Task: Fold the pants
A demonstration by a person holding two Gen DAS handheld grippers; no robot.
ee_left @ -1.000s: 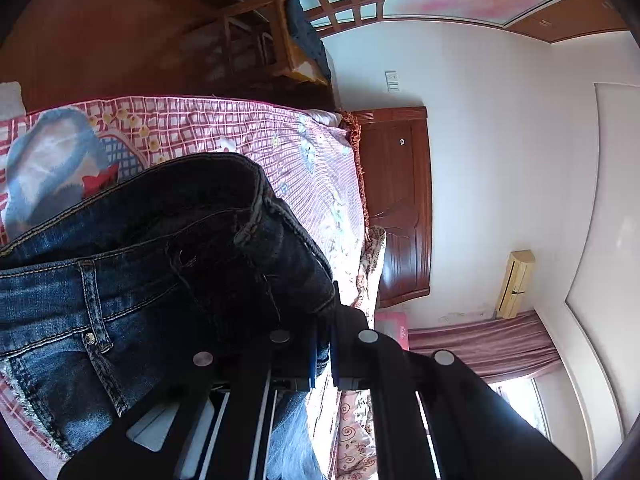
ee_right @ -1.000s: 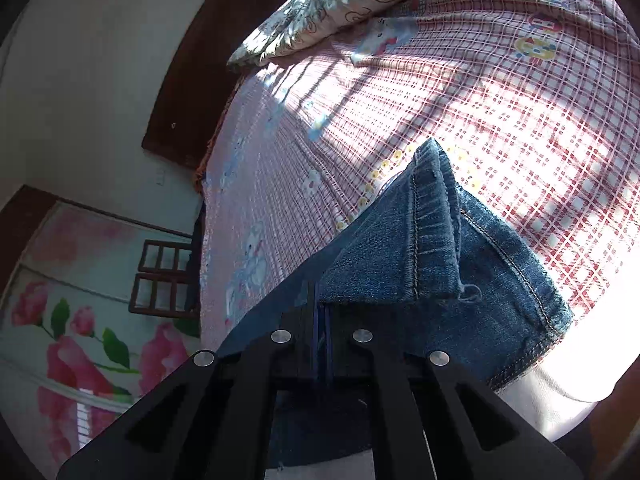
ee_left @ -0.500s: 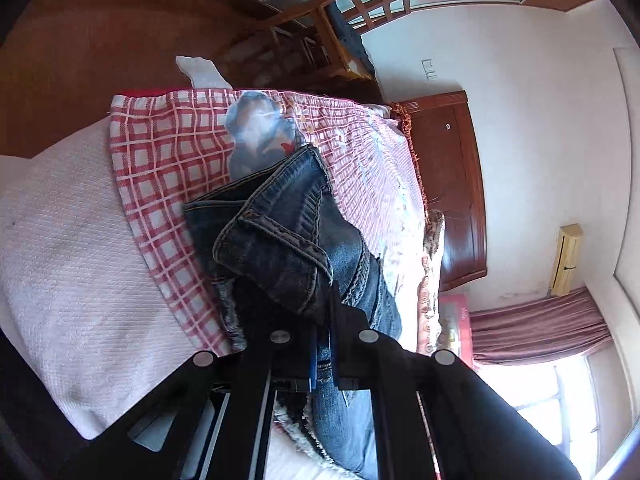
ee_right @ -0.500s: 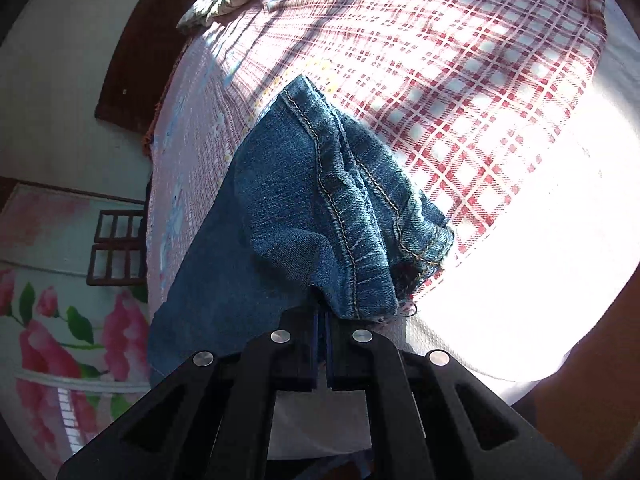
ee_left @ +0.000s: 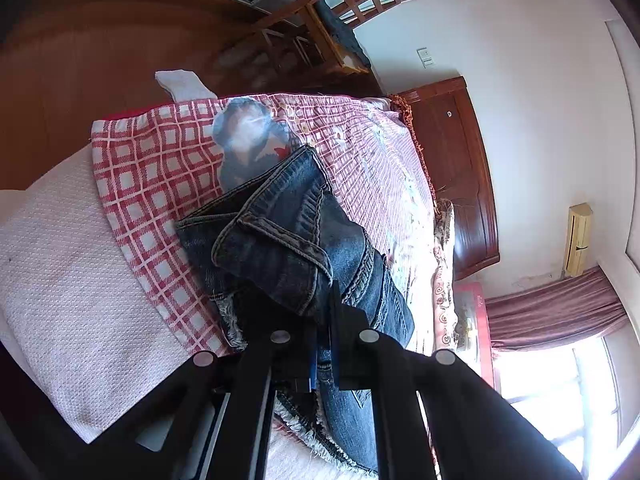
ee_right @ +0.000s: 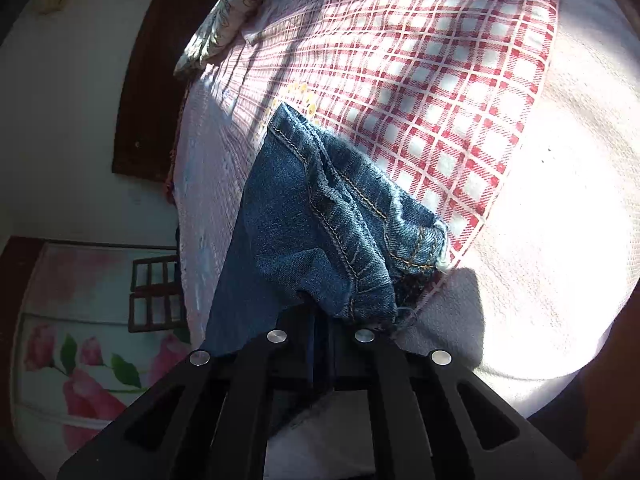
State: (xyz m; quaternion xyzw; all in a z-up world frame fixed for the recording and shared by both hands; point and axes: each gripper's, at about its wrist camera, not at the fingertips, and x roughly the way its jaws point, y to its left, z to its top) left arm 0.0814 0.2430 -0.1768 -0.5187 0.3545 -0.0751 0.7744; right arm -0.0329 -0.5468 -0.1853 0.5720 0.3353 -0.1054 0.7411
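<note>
With both tongs clamped on the jeans (ee_left: pixel 296 248), left tongs (ee_left: pixel 324 320) at the waistband and right tongs (ee_right: pixel 320 320) at the hem, the fold is being laid on the bed (ee_right: pixel 440 80); next, release and smooth.

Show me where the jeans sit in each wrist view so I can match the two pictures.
Left wrist: jeans at centre, bunched above the claw.
Right wrist: jeans at centre, just left of middle, draped above the claw.
Shared landmark: the red checked blanket beneath them.
</note>
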